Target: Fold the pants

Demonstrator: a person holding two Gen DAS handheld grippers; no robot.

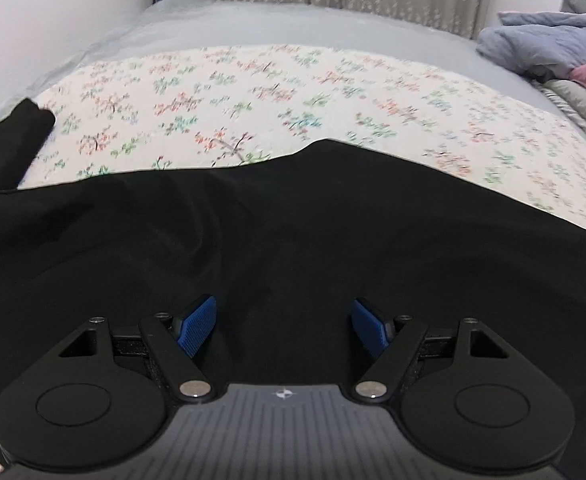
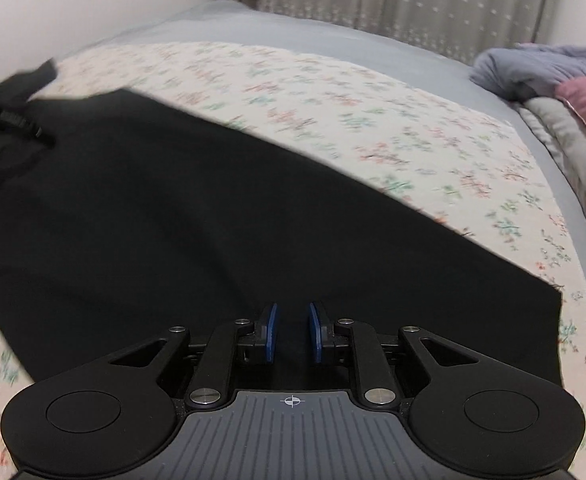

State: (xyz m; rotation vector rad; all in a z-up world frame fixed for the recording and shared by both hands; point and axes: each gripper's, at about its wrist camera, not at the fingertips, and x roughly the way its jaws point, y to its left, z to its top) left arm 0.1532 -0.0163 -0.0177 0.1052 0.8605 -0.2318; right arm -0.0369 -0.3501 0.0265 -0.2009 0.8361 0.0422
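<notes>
We see the soft black cloth pants [image 2: 221, 216] running from 10 to 4 o'clock under our right gripper [image 2: 292, 330] (slightly open, holding nothing); left gripper [image 1: 284, 326] gapes empty.

- Soft, even indoor light, no hard shadows or glare.
- Right wrist view motion-blurred, worst on floral sheet [image 2: 373, 120].
- Black pants [image 1: 253, 240] underexposed, folds barely readable.
- Fisheye bends edges, dark corners.

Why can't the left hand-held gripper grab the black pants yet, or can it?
Probably yes: the left hand-held gripper is open right over the black fabric pants, with nothing between.
</notes>
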